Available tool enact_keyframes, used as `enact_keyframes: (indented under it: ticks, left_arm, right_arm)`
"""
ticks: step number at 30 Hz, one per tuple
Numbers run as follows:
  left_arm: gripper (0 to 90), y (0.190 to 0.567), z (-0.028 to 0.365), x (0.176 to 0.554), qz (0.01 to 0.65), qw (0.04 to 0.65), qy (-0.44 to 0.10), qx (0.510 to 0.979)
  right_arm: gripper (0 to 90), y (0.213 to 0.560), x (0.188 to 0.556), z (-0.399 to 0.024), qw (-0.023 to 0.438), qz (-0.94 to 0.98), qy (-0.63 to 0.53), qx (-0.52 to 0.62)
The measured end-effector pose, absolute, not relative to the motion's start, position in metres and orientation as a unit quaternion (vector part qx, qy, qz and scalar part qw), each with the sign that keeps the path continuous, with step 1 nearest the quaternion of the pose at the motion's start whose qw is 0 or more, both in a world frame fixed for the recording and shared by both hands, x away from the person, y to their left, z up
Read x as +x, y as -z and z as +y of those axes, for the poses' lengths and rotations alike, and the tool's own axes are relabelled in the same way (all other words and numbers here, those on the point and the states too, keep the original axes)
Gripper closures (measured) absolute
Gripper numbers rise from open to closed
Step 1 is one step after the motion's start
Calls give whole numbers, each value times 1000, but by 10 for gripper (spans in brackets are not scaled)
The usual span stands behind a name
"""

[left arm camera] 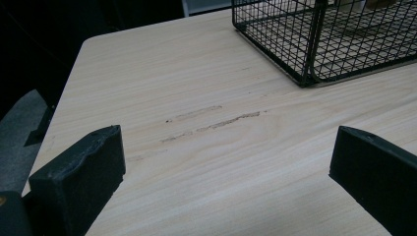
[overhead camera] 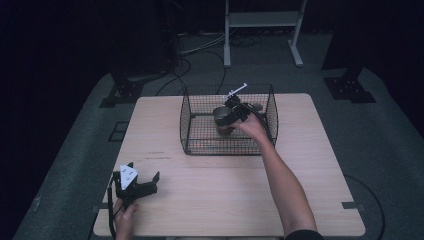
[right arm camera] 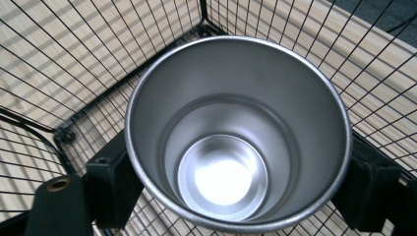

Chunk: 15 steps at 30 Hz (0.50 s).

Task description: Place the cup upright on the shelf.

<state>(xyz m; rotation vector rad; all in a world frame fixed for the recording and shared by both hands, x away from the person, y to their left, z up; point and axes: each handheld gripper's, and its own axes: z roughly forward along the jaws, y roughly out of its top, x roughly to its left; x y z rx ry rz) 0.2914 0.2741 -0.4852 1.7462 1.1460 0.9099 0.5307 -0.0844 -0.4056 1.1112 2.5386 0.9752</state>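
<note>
The right gripper (right arm camera: 231,172) has its jaws clamped on the outer wall of a steel cup (right arm camera: 236,132), held upright inside the wire basket (overhead camera: 189,125) at the far middle of the desk (overhead camera: 225,195). That smooth, tapered wall could slide through the pads, or the rim could catch the mesh and tip. The left gripper (left arm camera: 226,167) rests spread wide on the desk's near-left part, too distant to steady the basket.

floor: grey carpet (overhead camera: 75,150) | walls: dark | furniture: white metal frame (overhead camera: 262,20) | cables (overhead camera: 200,47)
</note>
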Motion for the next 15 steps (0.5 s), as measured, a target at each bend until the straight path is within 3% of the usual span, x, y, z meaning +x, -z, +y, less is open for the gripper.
enact_keyframes:
  ticks: [15]
  left_arm:
    - [0, 485, 274, 291, 455, 418, -363, 697]
  right_arm:
    - [176, 413, 542, -81, 116, 873, -297, 370]
